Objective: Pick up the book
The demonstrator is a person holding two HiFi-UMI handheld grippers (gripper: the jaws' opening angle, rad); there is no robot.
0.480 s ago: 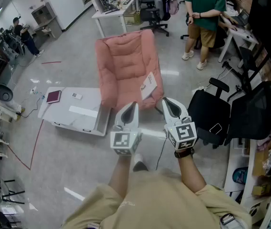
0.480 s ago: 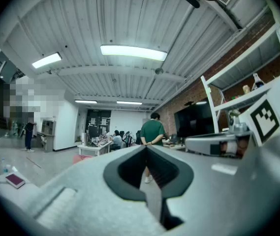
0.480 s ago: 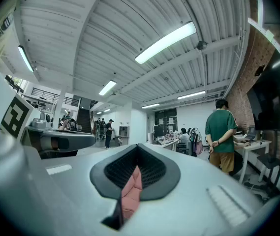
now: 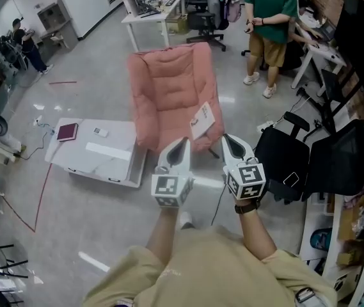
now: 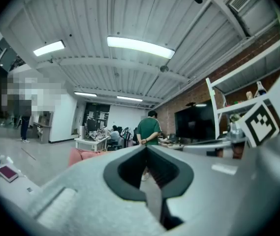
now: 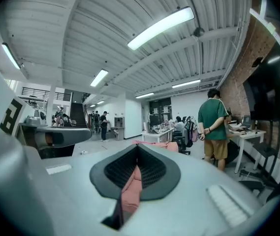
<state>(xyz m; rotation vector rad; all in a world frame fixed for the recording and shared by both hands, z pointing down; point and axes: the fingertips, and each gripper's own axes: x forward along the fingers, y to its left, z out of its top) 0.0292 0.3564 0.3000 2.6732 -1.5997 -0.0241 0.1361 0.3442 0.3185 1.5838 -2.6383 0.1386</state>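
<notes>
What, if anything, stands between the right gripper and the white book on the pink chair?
Nothing visible does. The white book lies uncovered on the pink chair, and the right gripper, shut and empty, hangs in front of the chair, apart from it.

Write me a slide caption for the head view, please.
Shut, empty left gripper and right gripper face a pink armchair bearing a white booklet.
</notes>
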